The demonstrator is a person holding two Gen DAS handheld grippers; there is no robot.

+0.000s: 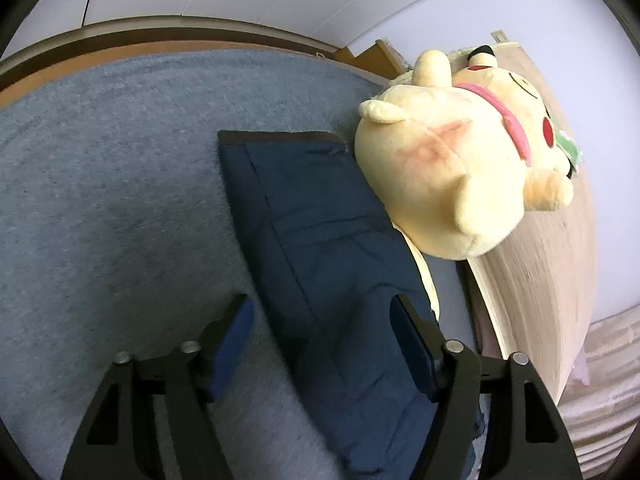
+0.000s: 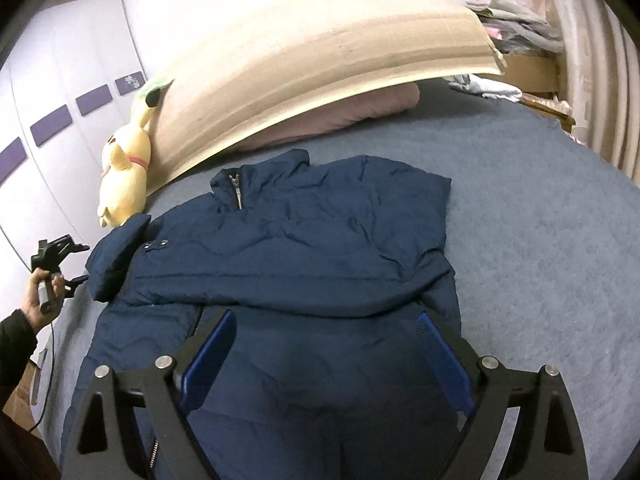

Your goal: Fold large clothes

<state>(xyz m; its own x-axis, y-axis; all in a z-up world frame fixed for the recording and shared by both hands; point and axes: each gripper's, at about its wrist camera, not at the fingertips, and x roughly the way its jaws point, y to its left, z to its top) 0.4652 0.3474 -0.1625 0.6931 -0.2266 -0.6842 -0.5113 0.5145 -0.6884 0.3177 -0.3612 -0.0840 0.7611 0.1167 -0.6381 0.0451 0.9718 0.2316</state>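
Right wrist view: navy padded jacket (image 2: 288,248) lay spread on the grey-blue bed cover (image 2: 540,240), collar and zip toward the cardboard sheet (image 2: 320,52). Right gripper (image 2: 326,344) hovered over the jacket's lower part, jaws spread wide, nothing pinched. Left gripper (image 2: 76,264), held in a hand (image 2: 42,294), sat at the sleeve (image 2: 116,256) end. Left wrist view: left gripper (image 1: 320,332) jaws parted, sleeve (image 1: 320,232) lying between them, pads not pressing it. Yellow plush toy (image 1: 460,152) rested just beside the cuff, against the cardboard.
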